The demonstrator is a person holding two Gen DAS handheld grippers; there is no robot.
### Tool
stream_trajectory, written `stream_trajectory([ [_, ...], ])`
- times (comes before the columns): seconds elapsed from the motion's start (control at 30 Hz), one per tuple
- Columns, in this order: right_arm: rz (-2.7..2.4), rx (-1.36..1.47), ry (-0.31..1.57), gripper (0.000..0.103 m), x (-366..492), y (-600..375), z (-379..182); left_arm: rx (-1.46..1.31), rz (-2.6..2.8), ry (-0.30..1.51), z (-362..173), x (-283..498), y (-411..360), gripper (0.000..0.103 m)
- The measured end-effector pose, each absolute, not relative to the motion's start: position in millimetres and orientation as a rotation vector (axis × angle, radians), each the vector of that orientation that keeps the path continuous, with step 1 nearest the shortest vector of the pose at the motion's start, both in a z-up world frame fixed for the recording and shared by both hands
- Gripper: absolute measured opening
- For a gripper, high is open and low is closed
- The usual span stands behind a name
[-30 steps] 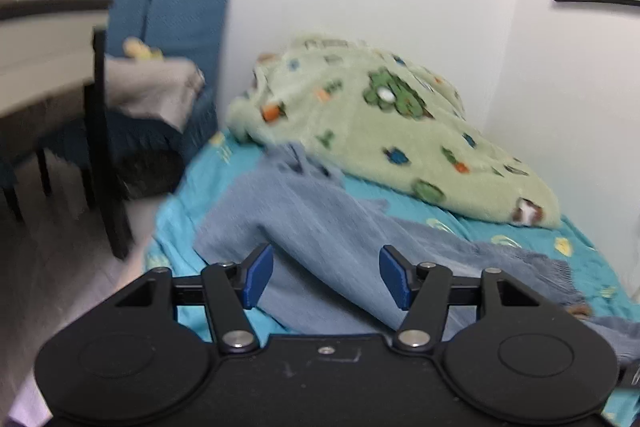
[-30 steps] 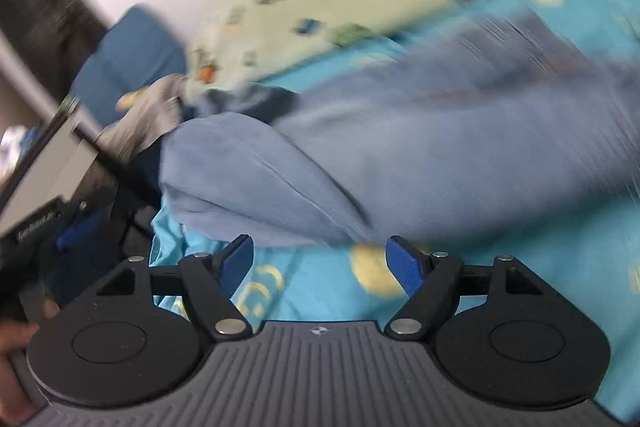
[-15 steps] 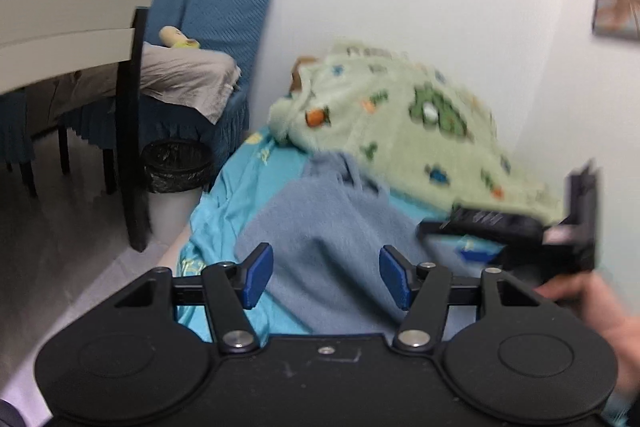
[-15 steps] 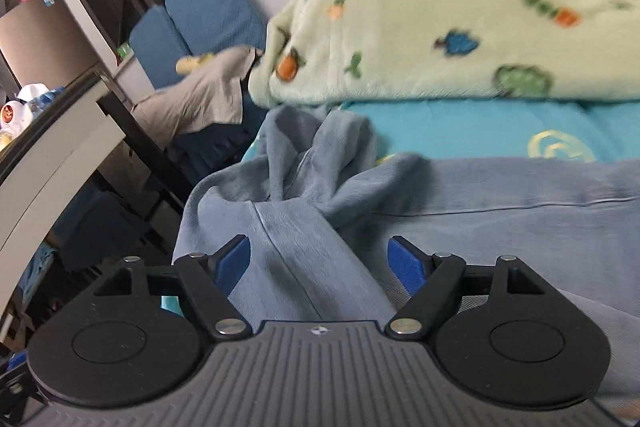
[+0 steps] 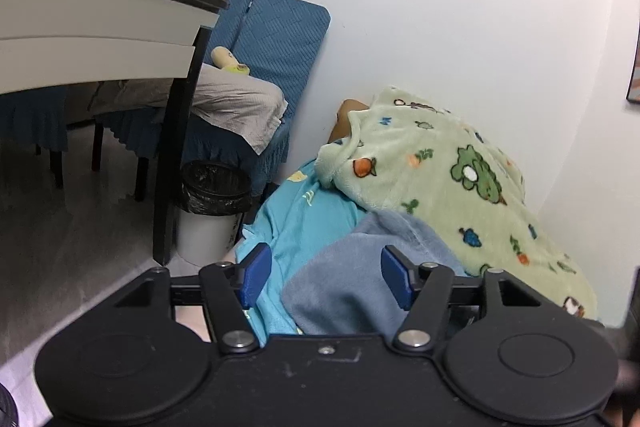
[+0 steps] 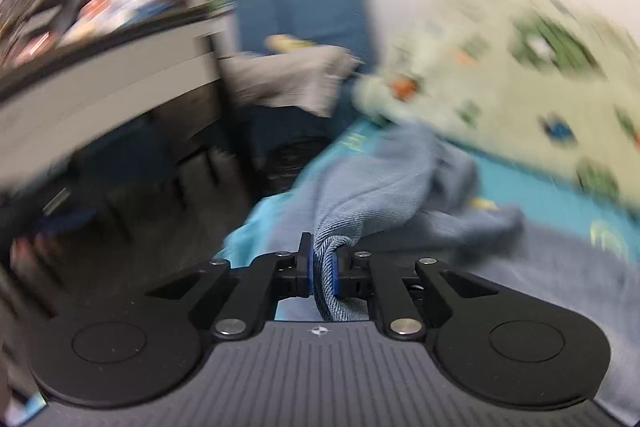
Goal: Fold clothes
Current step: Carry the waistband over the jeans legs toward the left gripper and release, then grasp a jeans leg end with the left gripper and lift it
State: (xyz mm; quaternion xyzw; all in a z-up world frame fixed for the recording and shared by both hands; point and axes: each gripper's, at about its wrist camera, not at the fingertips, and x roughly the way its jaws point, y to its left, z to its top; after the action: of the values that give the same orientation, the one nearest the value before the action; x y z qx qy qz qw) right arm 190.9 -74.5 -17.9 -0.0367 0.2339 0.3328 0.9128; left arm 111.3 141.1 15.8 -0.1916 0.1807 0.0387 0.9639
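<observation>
A grey-blue garment (image 5: 352,279) lies rumpled on the turquoise bed sheet (image 5: 304,223). My left gripper (image 5: 326,273) is open, its blue pads on either side of a rounded edge of the garment, with nothing pinched. In the blurred right wrist view the same garment (image 6: 384,187) stretches away from my right gripper (image 6: 323,263), which is shut on a bunched fold of the cloth. The rest of the garment spreads to the right over the bed.
A pale green cartoon-print blanket (image 5: 452,187) is heaped against the white wall. Left of the bed stand a black-lined bin (image 5: 212,187), a dark table leg (image 5: 176,143) under a white tabletop, and blue chairs (image 5: 272,43) with beige cloth on the seat.
My right gripper has shut on a fold of the garment and is moving fast. My left gripper has swung left towards the bed's corner and stays open.
</observation>
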Motion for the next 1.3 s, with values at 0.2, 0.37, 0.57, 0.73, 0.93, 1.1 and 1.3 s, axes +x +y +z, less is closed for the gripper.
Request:
stream_trajectory([
  [0.2, 0.806, -0.395, 0.486, 0.009, 122, -35, -43, -0.356, 0.005, 0.402, 17, 111, 137, 0.059],
  [0.37, 0.827, -0.498, 0.552, 0.012, 90, -22, -80, -0.351, -0.039, 0.444, 10, 115, 133, 0.059],
  [0.57, 0.816, -0.474, 0.606, 0.031, 74, -24, -93, -0.307, -0.087, 0.481, 0, 123, 116, 0.059],
  [0.73, 0.813, -0.370, 0.634, 0.046, 55, -53, -78, -0.264, -0.122, 0.508, -7, 127, 101, 0.059],
  [0.93, 0.666, -0.180, 0.642, 0.046, 37, -111, -46, -0.220, -0.136, 0.519, -12, 128, 87, 0.059],
  [1.1, 0.439, -0.011, 0.596, 0.047, 34, -163, -33, -0.184, -0.151, 0.524, -15, 128, 70, 0.059],
  [1.3, 0.198, 0.201, 0.641, 0.047, 69, -216, -45, -0.171, -0.158, 0.542, -16, 136, 48, 0.059],
])
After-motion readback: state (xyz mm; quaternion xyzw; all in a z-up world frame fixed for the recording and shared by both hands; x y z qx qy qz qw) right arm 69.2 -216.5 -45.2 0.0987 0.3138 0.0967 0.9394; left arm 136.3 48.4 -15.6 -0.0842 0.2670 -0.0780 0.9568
